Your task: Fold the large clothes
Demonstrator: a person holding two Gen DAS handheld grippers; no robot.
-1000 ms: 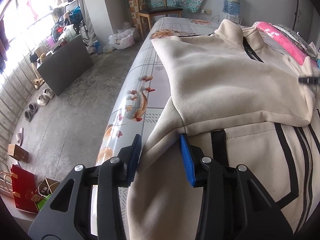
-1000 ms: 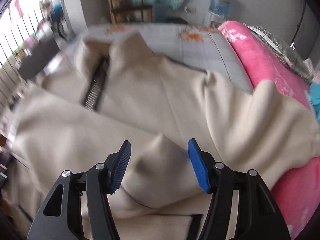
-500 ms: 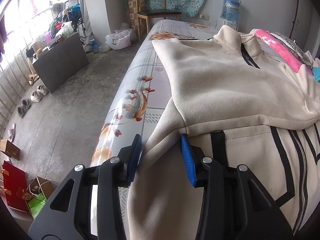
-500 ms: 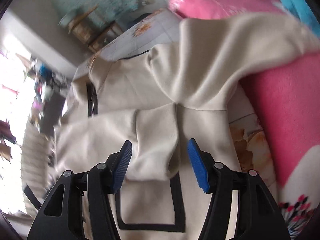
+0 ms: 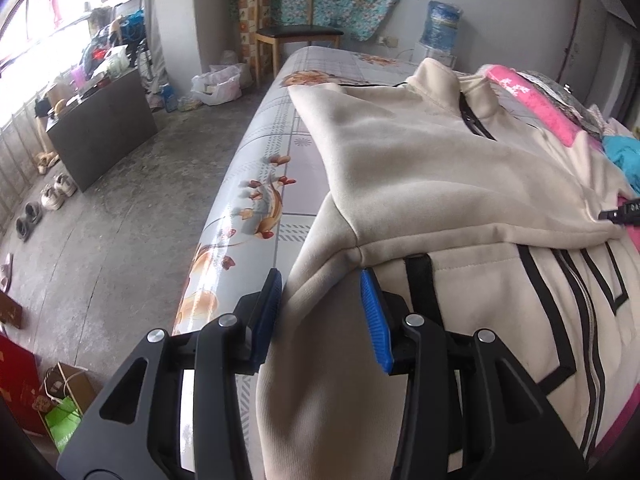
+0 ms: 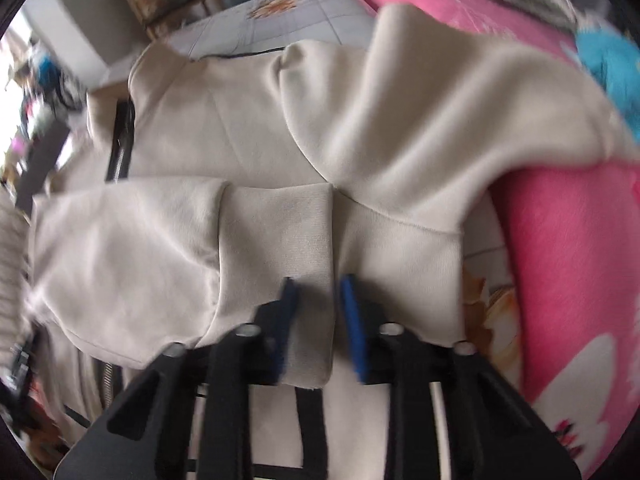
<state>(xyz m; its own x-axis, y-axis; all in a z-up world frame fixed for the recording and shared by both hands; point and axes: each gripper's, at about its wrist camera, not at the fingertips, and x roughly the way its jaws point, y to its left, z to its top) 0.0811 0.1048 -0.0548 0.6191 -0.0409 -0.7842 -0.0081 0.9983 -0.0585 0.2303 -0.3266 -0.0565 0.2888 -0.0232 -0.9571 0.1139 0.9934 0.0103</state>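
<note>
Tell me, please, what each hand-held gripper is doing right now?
Left hand-held gripper: holding a fold of the jacket.
Right hand-held gripper: jaws have just closed on the sleeve cuff.

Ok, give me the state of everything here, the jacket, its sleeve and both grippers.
Jacket: spread on the bed, front up.
Sleeve: folded across the jacket's front.
Left gripper: part open, jacket fabric in its jaws; grip unclear.
Right gripper: jaws just closed, shut on the sleeve cuff.
</note>
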